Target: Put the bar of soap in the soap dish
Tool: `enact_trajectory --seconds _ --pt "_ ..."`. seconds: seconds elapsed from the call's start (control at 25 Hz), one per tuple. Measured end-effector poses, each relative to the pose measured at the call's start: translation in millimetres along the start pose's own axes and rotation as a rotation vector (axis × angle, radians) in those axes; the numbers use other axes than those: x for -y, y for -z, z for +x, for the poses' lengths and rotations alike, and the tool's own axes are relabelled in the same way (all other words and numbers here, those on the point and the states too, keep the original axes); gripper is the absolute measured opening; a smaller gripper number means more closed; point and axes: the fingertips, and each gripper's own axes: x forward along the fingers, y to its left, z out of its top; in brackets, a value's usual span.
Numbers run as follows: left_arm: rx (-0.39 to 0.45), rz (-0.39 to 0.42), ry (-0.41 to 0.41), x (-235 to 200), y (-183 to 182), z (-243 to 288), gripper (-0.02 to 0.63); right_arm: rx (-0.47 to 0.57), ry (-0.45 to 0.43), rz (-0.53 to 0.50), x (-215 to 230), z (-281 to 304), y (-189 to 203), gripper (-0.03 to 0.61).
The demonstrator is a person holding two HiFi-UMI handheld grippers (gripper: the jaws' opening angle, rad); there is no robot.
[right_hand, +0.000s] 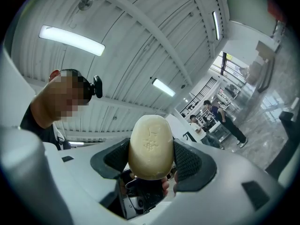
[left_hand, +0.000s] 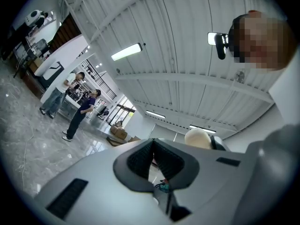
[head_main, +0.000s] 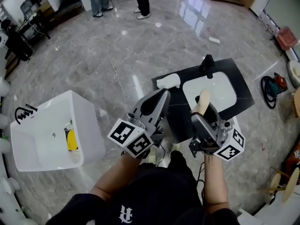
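Observation:
A cream bar of soap (head_main: 203,101) stands upright between the jaws of my right gripper (head_main: 204,108), which is shut on it. The right gripper view shows the soap (right_hand: 150,144) pinched between the two black pads (right_hand: 190,162), held up towards the ceiling. My left gripper (head_main: 161,96) is beside it, its jaws together and holding nothing (left_hand: 153,149); the soap (left_hand: 199,138) shows past its right side. On the floor beyond both grippers lies a black countertop (head_main: 240,86), and a white soap dish (head_main: 168,81) sits at its left end.
The countertop holds a white basin (head_main: 220,95) and a black faucet (head_main: 206,65). A white bathtub (head_main: 84,121) stands at the left with a yellow item (head_main: 71,139) inside. People (head_main: 142,1) stand at the far side, and cables and a red tool (head_main: 280,81) lie at the right.

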Motion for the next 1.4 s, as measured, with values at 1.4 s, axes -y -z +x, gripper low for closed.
enact_trajectory --seconds 1.4 --pt "0.047 -0.027 -0.374 -222.4 129.6 103.8 0.008 -0.93 -0.122 -0.225 334.4 22.4 157.0 0.278"
